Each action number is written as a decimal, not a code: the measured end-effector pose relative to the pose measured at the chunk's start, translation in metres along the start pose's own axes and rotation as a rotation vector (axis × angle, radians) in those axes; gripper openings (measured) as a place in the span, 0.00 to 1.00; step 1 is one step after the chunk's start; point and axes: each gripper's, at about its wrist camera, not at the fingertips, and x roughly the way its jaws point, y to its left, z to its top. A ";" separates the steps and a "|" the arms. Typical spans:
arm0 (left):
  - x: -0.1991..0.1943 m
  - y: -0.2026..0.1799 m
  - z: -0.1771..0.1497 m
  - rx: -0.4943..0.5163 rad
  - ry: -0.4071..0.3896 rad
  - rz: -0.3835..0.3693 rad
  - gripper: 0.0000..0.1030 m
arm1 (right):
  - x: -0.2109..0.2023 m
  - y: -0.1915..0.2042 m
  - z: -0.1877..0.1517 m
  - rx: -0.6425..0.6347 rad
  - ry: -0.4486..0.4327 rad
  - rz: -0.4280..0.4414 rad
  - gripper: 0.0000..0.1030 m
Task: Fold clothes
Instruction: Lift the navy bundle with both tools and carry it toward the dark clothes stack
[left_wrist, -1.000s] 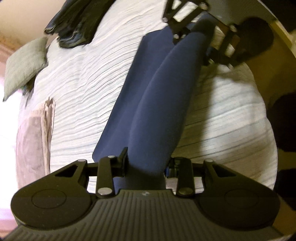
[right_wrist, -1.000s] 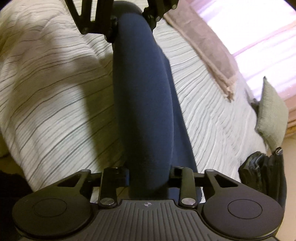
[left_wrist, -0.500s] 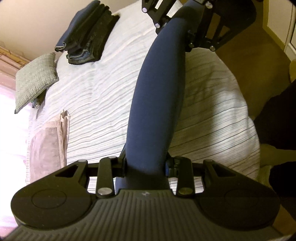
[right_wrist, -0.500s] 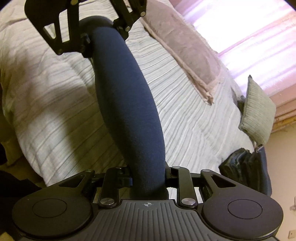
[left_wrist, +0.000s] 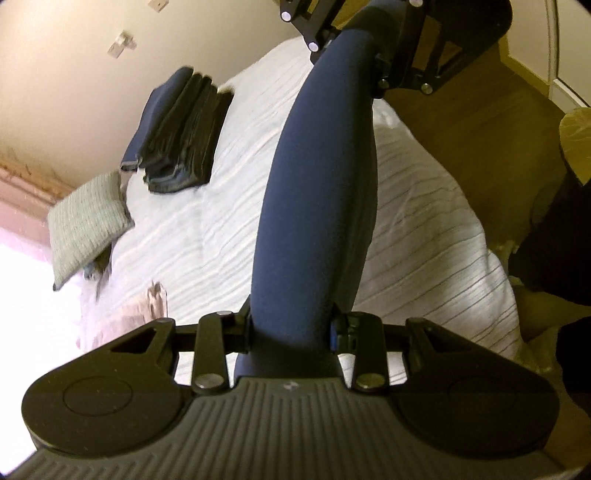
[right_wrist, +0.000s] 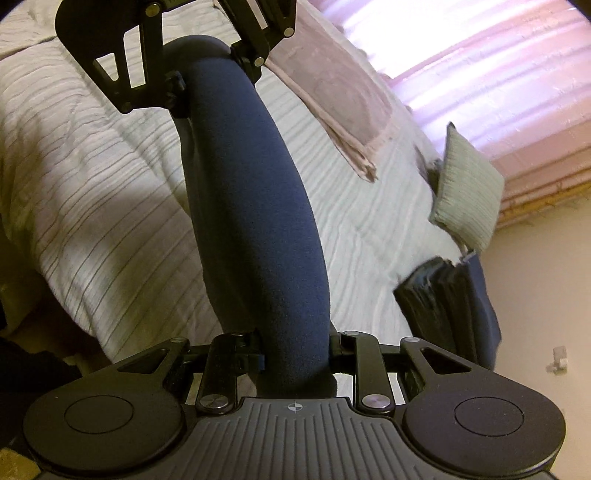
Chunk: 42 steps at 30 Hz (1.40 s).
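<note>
Garment (left_wrist: 317, 192), navy, spans taut above striped bedspread (left_wrist: 436, 236), clamped in left gripper (left_wrist: 291, 332); folded stack (left_wrist: 181, 133) at ten o'clock. Right view: right gripper (right_wrist: 295, 354) clamps its other end; cushion (right_wrist: 469, 192) at two o'clock.

The navy blue garment (left_wrist: 317, 192) is a smooth, plain cloth with no pattern. It is stretched into a long, narrow band with rounded folded edges, and it hangs in the air above the striped bed cover (left_wrist: 436, 229), not touching it along the visible length. One end is pinched in the left tool (left_wrist: 291, 332) and the other end in the right tool (right_wrist: 295, 354), so the band runs straight from one to the other. In the right wrist view the cloth (right_wrist: 255, 206) looks slightly fuzzy and curves gently. Far on the bed lies a stack of folded dark clothes (left_wrist: 181, 129), flat and tidy.
</note>
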 end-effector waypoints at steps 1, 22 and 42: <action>-0.001 0.000 0.003 0.006 -0.008 -0.001 0.30 | -0.003 0.000 -0.002 0.005 0.007 -0.006 0.24; 0.057 0.044 0.140 0.097 -0.047 0.026 0.30 | 0.003 -0.102 -0.107 0.090 0.005 -0.086 0.24; 0.116 0.082 0.278 0.234 -0.122 0.012 0.30 | 0.014 -0.193 -0.213 0.206 0.078 -0.156 0.24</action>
